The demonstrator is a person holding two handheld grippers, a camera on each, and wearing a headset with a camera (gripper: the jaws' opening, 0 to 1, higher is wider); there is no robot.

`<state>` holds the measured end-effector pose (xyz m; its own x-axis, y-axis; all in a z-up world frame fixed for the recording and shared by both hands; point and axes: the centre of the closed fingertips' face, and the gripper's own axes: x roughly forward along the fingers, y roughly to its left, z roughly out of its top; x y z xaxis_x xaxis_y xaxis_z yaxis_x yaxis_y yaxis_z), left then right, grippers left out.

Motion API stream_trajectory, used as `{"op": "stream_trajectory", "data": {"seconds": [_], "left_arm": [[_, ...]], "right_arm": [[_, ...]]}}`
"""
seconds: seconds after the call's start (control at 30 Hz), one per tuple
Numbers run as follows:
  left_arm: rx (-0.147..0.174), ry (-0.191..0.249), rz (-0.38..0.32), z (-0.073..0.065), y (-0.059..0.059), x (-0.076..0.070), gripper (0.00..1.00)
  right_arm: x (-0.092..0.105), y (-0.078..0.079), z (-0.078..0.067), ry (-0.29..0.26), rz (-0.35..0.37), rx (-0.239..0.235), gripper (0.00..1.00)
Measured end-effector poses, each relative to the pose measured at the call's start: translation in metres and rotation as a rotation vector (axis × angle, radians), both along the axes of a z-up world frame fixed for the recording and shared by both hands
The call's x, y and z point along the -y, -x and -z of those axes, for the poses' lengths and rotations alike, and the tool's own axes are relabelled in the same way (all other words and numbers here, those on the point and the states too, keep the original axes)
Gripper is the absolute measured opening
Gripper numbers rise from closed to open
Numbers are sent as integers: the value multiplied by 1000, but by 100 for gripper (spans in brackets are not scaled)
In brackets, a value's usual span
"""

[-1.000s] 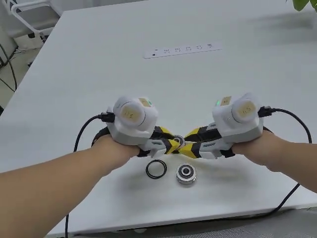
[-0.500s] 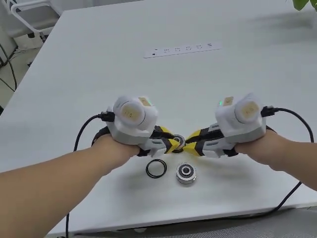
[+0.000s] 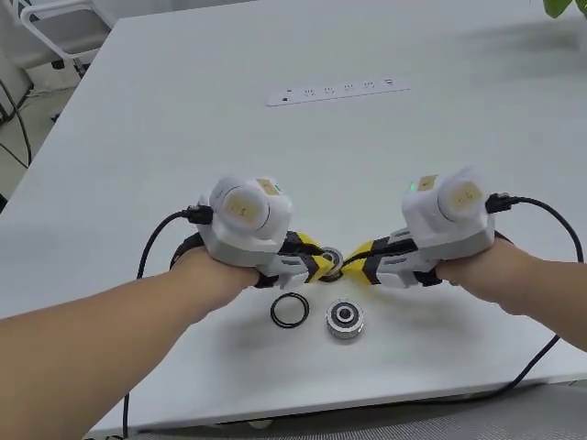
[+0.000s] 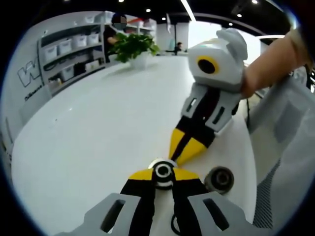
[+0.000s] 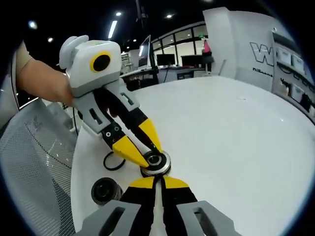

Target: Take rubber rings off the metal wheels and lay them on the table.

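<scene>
A small metal wheel [image 3: 330,261] with a black rubber ring on its rim is held just above the white table [image 3: 183,137]. My left gripper [image 3: 321,266] is shut on it, and the wheel [image 4: 162,171] sits between its yellow tips. My right gripper [image 3: 354,260] faces it from the right, shut, with its tips [image 5: 157,182] pinching the black rim of the wheel [image 5: 156,161]. A loose rubber ring [image 3: 290,312] lies on the table below the grippers. A second wheel [image 3: 345,320] lies beside that ring.
A white power strip [image 3: 337,92] is set into the table further back. Black cables [image 3: 151,252] trail from both grippers toward the near table edge [image 3: 367,394]. A potted plant [image 4: 133,46] stands at the far side. A mesh chair [image 5: 34,162] is beside the table.
My right gripper has drawn slightly to the right, away from the left gripper. The left gripper, the loose ring and the second wheel have stayed put.
</scene>
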<state>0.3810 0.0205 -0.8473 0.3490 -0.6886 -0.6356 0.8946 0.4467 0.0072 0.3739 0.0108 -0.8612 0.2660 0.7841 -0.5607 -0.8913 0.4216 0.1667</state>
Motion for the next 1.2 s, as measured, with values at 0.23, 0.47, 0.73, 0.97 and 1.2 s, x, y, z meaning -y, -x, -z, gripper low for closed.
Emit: {"op": "stream_trajectory", "data": {"seconds": [0.23, 0.47, 0.73, 0.97, 1.2], "left_arm": [[2, -2, -3, 0, 0, 0, 13], [0, 1, -11, 0, 0, 1, 12], [-1, -6, -23, 1, 0, 2, 12], [4, -17, -30, 1, 0, 2, 11], [5, -29, -34, 1, 0, 2, 11]], "right_arm": [[4, -4, -3, -66, 83, -106, 0], [4, -7, -9, -165, 189, -209, 0], [3, -7, -14, -215, 229, -241, 0], [0, -6, -18, -205, 220, -226, 0], [-9, -1, -22, -205, 185, -215, 0]]}}
